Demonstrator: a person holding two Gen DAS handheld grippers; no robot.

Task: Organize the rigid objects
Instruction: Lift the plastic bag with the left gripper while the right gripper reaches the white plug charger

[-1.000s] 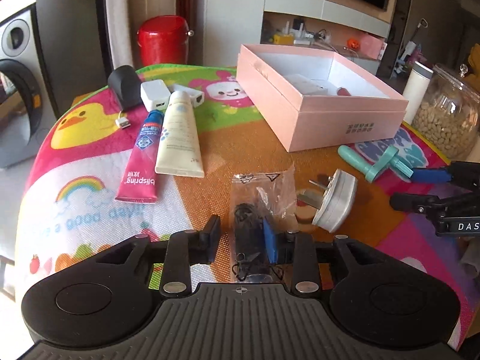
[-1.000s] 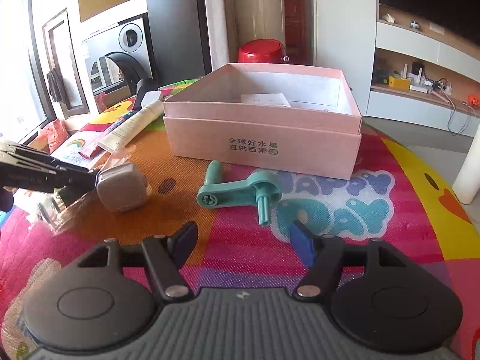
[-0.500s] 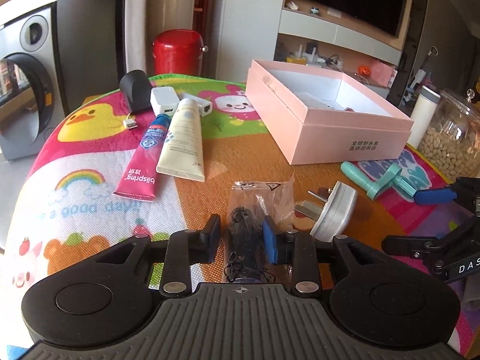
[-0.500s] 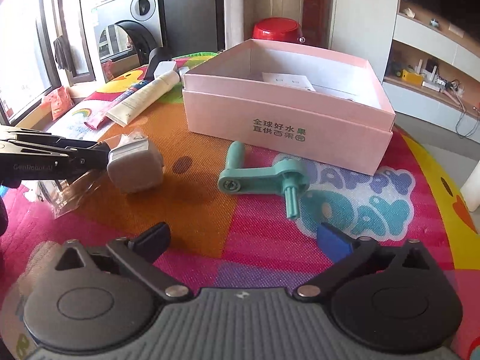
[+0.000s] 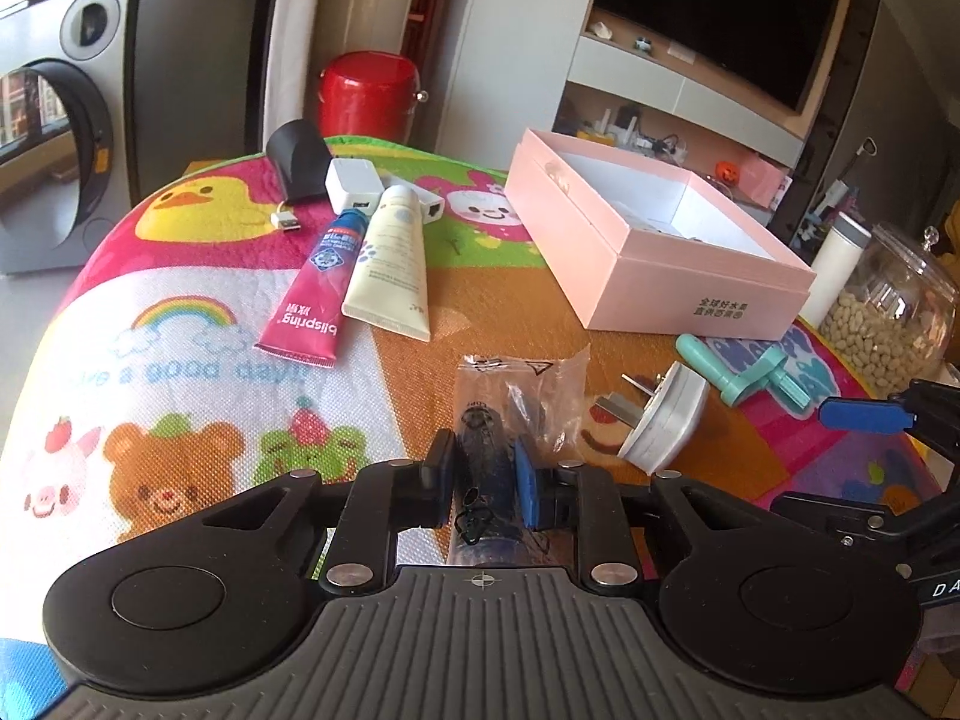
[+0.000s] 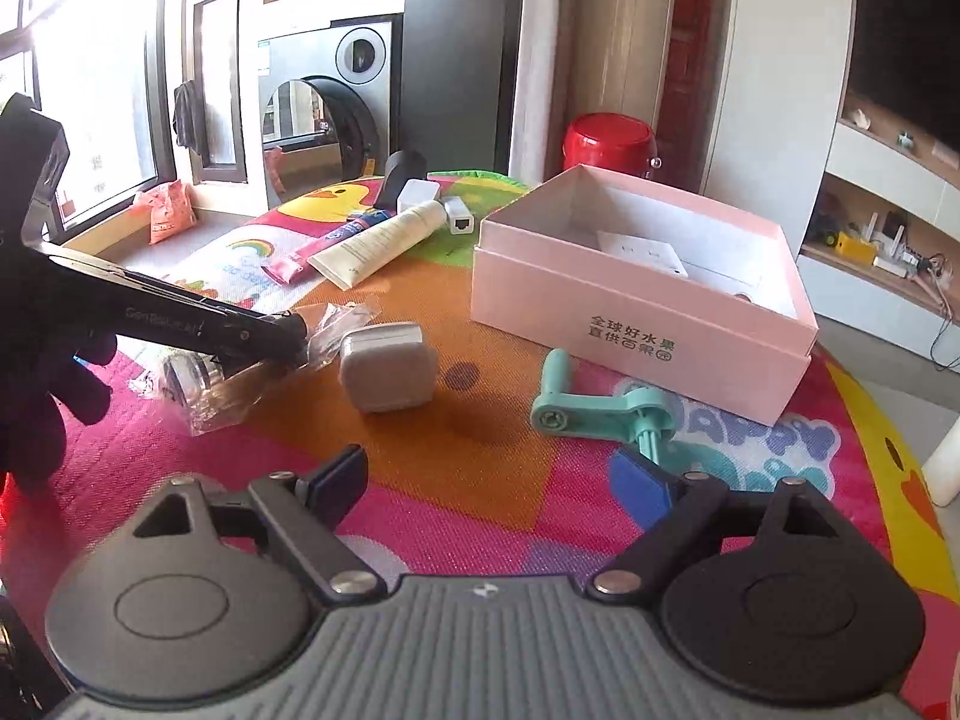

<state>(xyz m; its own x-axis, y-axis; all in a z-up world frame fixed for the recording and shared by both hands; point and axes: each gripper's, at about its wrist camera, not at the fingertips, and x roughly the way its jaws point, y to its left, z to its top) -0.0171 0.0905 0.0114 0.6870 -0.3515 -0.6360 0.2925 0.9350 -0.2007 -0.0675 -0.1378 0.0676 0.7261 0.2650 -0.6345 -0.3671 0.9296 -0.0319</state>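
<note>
Pink box (image 5: 606, 258), dark lettering on side. Mint-green crank (image 6: 606, 414). White plug adapter (image 5: 663, 420). Magenta tube (image 5: 318, 294); cream tube (image 5: 390, 264). Red canister (image 5: 366, 93). Cartoon-print mat (image 5: 180, 360): yellow duck, rainbow, brown bear.

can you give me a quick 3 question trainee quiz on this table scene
1. True or false: the left gripper has its jaws closed on the clear plastic bag.
2. Which object lies nearest the right gripper? A) pink tube B) teal crank handle C) red container
3. Fill in: the white plug adapter lies outside the ____ box.

Key:
1. True; its jaws have just been closing with the bag's dark contents between them.
2. B; that gripper's jaws are open and empty, having widened, then narrowed a little.
3. pink
</note>
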